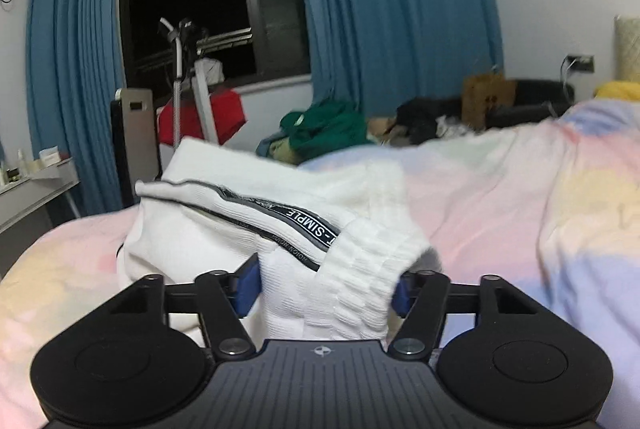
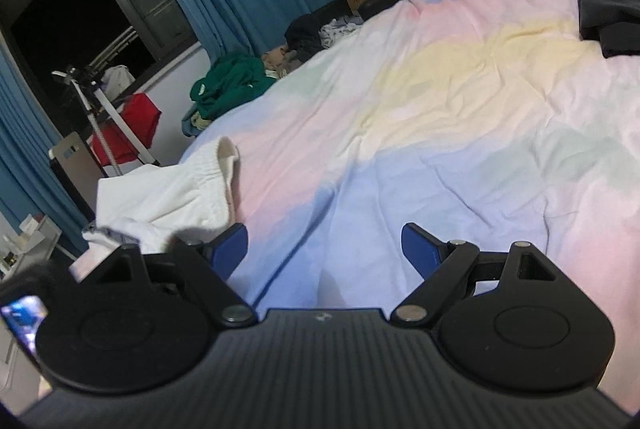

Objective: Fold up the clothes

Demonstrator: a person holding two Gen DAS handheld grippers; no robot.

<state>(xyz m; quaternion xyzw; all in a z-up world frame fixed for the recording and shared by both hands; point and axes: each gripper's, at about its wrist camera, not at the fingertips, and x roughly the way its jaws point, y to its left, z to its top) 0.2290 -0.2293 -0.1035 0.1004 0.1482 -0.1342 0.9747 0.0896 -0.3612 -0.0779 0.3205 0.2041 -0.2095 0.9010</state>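
White trousers (image 1: 248,197) with a black lettered side stripe lie bunched and partly folded on the pastel bedspread (image 1: 500,189). My left gripper (image 1: 325,287) is shut on the thick ribbed waistband, which fills the gap between its blue pads (image 1: 249,285). In the right wrist view the same white trousers (image 2: 160,197) sit at the left, with the waistband turned up. My right gripper (image 2: 325,247) stands open just above the bare bedspread (image 2: 440,109), right of the trousers, with nothing between its fingers.
A dark garment (image 2: 608,1) lies at the bed's far right. Beyond the bed's far edge are a green garment pile (image 1: 328,129), dark clothes, a paper bag (image 1: 486,101), blue curtains, a window and a stand with a red item (image 1: 200,117).
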